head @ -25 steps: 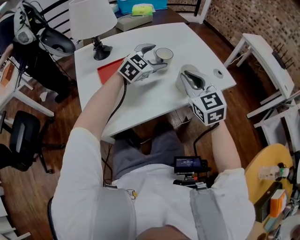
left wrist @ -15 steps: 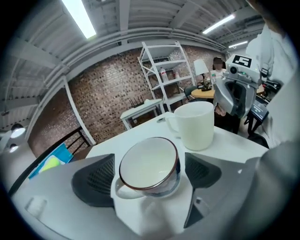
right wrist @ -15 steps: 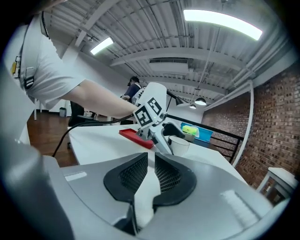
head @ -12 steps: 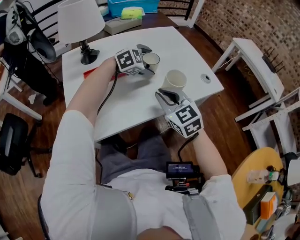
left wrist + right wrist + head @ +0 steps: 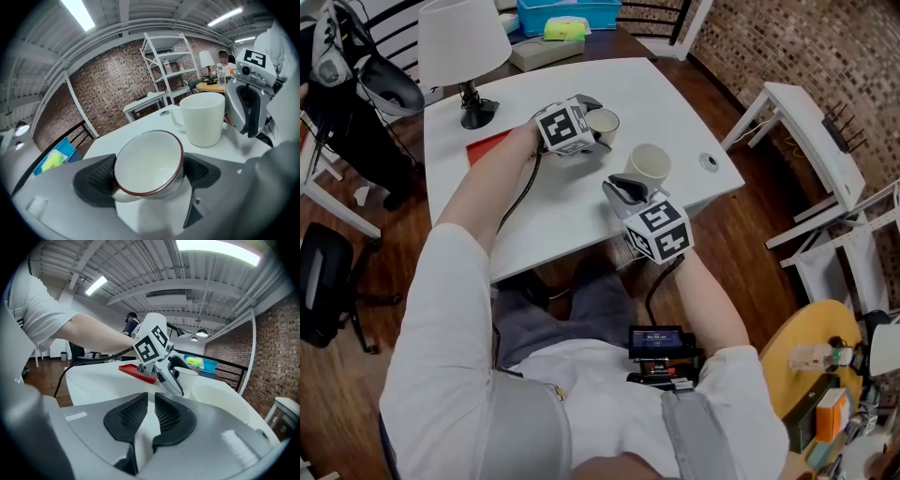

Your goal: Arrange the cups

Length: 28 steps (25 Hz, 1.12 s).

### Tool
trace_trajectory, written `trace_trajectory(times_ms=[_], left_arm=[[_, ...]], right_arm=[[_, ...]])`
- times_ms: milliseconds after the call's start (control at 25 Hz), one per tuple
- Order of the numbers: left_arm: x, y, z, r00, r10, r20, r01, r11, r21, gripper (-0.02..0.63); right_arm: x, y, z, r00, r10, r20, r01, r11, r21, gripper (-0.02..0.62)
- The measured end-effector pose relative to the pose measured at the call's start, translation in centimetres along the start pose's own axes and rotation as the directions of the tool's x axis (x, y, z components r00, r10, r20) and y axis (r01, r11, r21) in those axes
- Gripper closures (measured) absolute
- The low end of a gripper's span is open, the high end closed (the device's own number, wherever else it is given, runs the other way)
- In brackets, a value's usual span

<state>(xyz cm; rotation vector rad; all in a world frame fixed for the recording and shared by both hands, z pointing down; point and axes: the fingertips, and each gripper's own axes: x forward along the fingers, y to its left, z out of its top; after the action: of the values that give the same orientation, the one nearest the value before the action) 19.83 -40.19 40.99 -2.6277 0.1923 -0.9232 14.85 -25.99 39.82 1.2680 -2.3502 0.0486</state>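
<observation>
**1. Task status.** I judge the arranging to be nearly done. Both vessels are on the table [image 5: 572, 217], near each other but not touching, w/ no other cups in view.

- The cup [image 5: 147, 161] sits betw. the pads of the left tongs [image 5: 597, 122]. These tongs are wide and have just been opening. The pads stand just beside the cup wall and I see no squeeze, so I read this as a release.
- The mug [image 5: 649, 165] stands free and upright, just beyond the tip of the right tongs [image 5: 151, 416]. These tongs are narrow, the pads almost meeting, w/ nothing betw. them.

**2. Remaining, as I judge it.**

- Back the left tongs off w/o nudging the cup.
- Check spacing of the pair; adjust if req.

**3. Appearance.**

- Cup: white, glossy, thin dark-red rim, wider at the top, empty. In the left gripper view it looks tipped toward the camera. I cannot tell whether its base sits flat.
- Mug: off-white, straight-walled, taller than the cup, handle on the side away from the right tongs, empty as far as the head view shows.

**4. Location.** Both are in the table's middle, toward its right side. The cup is farther from me and the mug nearer to the front edge.
</observation>
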Motion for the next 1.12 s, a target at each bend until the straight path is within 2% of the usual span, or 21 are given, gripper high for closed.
trace_trajectory(times_ms=[80,240,360,440,560,640,720,840,960,1040,1120], left_arm=[[-0.4,0.1,-0.1,0.997,0.068,-0.029,-0.068,0.997,-0.03,0.149],[-1.7,-0.8,-0.4,0.977,0.194,-0.087,-0.201,0.976,-0.087,0.149],[-2.9,-2.1,-1.2,0.96,0.22,-0.173,-0.248,0.956,-0.159,0.149],[-4.0,-3.0,-1.9,0.94,0.241,-0.243,-0.292,0.935,-0.202,0.149],[-5.1,-4.3,-2.2,0.927,0.248,-0.283,-0.312,0.926,-0.212,0.149],[-5.4,-4.8,-2.1,0.937,0.229,-0.265,-0.284,0.939,-0.193,0.149],[-5.6,-5.3,-2.1,0.957,0.184,-0.223,-0.219,0.964,-0.148,0.147],[-5.9,-5.6,-1.8,0.986,0.094,-0.137,-0.096,0.995,-0.011,0.141],[-6.2,-5.9,-2.2,0.992,-0.015,-0.122,0.029,0.993,0.114,0.138],[-6.9,-5.7,-2.1,0.991,-0.078,-0.108,0.091,0.989,0.117,0.131],[-7.5,-5.1,-1.6,0.989,-0.128,-0.078,0.135,0.987,0.085,0.106]], right_arm=[[0.3,-0.1,0.0,1.0,-0.007,-0.002,0.007,1.0,0.002,0.551],[0.7,0.0,-0.2,1.0,-0.017,-0.005,0.017,1.0,0.006,0.551],[1.1,0.2,-0.4,1.0,-0.018,-0.011,0.018,1.0,0.011,0.551],[1.1,0.5,-0.4,1.0,-0.013,-0.012,0.014,1.0,0.018,0.552],[1.3,0.5,-0.4,1.0,-0.003,-0.016,0.004,1.0,0.029,0.552],[1.5,0.4,-0.3,1.0,0.0,-0.017,0.001,0.999,0.035,0.552],[1.5,0.4,-0.1,1.0,0.001,-0.013,-0.001,0.999,0.041,0.552],[1.6,0.5,0.1,1.0,0.01,-0.013,-0.009,0.999,0.041,0.552],[1.8,0.8,0.1,0.999,0.026,-0.022,-0.025,0.999,0.039,0.551],[1.9,1.0,0.1,0.999,0.044,-0.024,-0.043,0.998,0.045,0.538],[2.1,1.1,0.2,0.998,0.059,-0.028,-0.057,0.997,0.045,0.529]])
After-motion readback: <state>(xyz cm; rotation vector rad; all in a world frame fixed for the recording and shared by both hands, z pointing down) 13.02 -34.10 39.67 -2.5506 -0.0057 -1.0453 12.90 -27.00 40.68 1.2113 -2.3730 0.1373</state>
